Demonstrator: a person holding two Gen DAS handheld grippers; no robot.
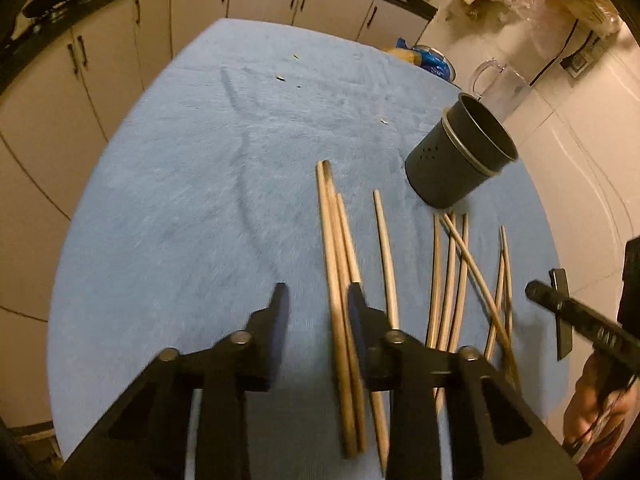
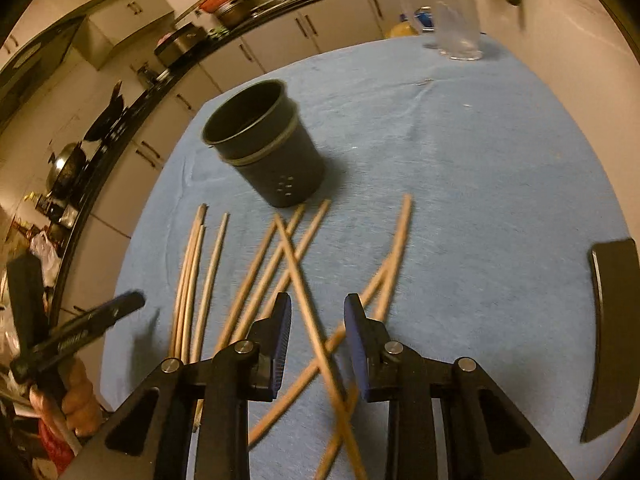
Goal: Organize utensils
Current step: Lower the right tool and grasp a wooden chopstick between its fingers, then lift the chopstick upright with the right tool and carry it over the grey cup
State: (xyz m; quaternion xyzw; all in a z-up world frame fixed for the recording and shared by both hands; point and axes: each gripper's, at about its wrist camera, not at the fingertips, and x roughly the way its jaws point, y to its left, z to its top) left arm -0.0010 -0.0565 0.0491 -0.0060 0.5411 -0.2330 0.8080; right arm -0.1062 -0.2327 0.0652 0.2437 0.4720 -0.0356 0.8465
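On the blue-covered surface (image 1: 180, 200), a bunch of wooden chopsticks (image 1: 340, 280) are lying loose, some side by side, some crossing each other near the dark utensil cup (image 1: 460, 156), which is standing upright just past their far tips. Left hand-held gripper (image 1: 318, 296) is hovering low with its jaws spread apart, holding nothing, and a pair of chopsticks is running right between its fingers. Right hand-held gripper (image 2: 318, 306) is sitting wide open too, empty, over the crossed pile of chopsticks (image 2: 296, 264), with the cup (image 2: 268, 144) just beyond them. A clear glass pitcher (image 2: 452, 12) is standing at the far edge.
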